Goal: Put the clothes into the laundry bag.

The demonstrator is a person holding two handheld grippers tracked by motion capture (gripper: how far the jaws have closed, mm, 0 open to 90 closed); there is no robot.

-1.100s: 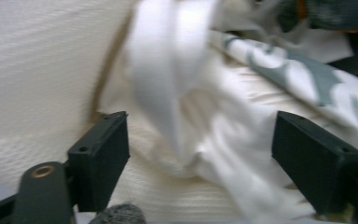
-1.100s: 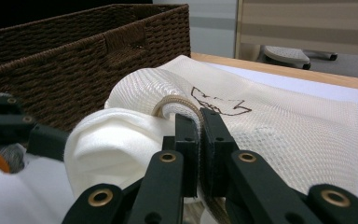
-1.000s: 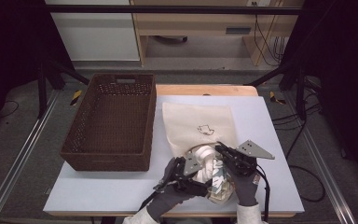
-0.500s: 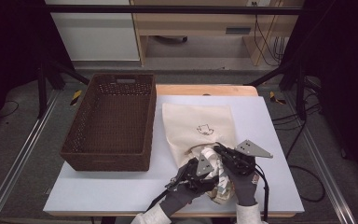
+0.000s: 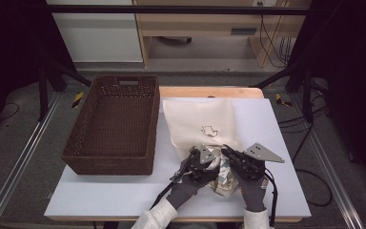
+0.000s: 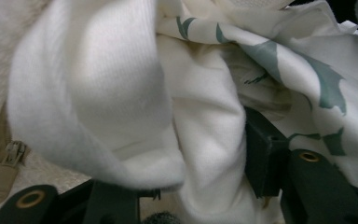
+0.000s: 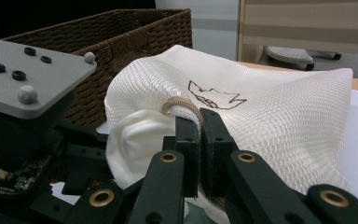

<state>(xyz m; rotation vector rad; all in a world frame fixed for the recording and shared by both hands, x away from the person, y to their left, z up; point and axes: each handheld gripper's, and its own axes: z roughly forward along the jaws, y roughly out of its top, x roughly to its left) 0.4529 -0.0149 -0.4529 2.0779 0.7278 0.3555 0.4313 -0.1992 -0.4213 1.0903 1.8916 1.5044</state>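
Observation:
A cream mesh bag (image 5: 200, 119) with a dark printed logo lies flat on the white table (image 5: 276, 143). Its near end is bunched between my grippers. My right gripper (image 7: 199, 126) is shut on the bag's corded opening rim and holds it up. My left gripper (image 5: 204, 161) sits just left of the right gripper (image 5: 229, 155), shut on a bundle of white cloth (image 6: 135, 107) at the bag's mouth. A white fabric with a green leaf print (image 6: 307, 79) lies beside the bundle. A tan zipper pull (image 6: 0, 177) lies at the lower left of the left gripper view.
A dark brown wicker basket (image 5: 112, 119) stands on the left of the table, close to the bag's left edge. In the right gripper view the basket (image 7: 121, 37) rises behind the left gripper's grey plate (image 7: 28, 74). A wooden shelf unit stands beyond the table.
My left gripper has moved right and forward with the white cloth, up against the bag's mouth. The right gripper has kept its hold on the rim, nearly still.

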